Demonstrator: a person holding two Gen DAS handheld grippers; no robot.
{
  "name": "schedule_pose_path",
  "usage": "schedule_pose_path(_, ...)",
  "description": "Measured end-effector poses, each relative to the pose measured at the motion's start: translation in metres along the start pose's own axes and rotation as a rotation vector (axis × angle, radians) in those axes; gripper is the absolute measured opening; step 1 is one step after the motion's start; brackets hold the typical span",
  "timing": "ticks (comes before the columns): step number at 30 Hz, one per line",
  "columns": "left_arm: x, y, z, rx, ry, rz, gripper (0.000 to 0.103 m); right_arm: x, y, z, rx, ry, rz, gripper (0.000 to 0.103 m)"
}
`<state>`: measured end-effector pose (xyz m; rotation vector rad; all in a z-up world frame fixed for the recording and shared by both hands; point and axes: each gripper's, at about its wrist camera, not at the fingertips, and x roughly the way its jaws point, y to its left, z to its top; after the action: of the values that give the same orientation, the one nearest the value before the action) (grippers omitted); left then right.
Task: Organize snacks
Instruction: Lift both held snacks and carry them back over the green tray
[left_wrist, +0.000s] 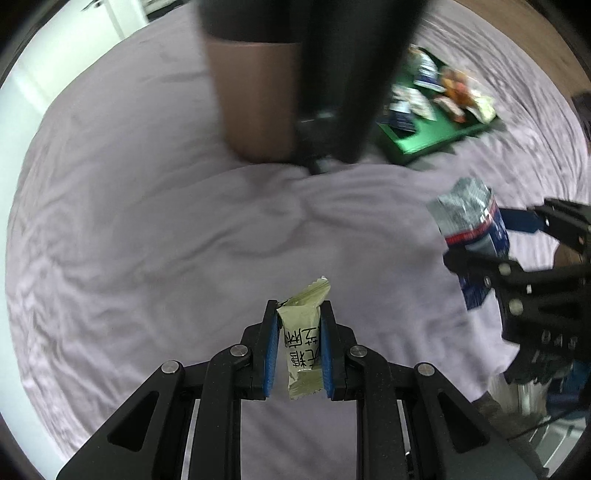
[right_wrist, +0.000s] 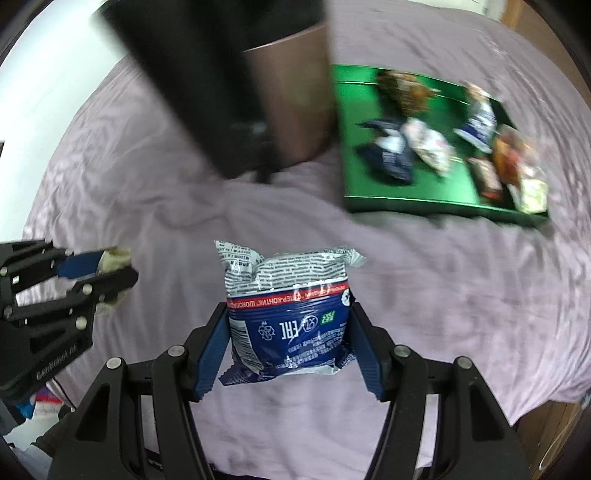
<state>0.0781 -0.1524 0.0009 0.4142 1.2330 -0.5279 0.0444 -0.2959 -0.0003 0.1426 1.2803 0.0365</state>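
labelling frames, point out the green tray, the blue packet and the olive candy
green tray (right_wrist: 399, 201): right wrist view, bare front wall.
blue packet (right_wrist: 291, 332): right wrist view, blue printed face between the right gripper's pads.
olive candy (left_wrist: 300, 354): left wrist view, wrapper's printed middle between the left gripper's pads.

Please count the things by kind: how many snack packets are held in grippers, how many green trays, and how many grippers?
Held snack packets: 2 (olive-green packet, blue and white packet)
Green trays: 1
Grippers: 2 (left gripper, right gripper)
Total: 5

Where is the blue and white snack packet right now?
The blue and white snack packet is clamped in the right gripper, above the lilac sheet, near the green tray.
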Motion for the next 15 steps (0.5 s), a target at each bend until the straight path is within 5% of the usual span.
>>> schedule_pose_path(15,0.012,-0.102,0.078,0.153,-0.024,-0.105,0.016,-0.025,-0.114,0.014,0.167,-0.086,-0.122,0.064)
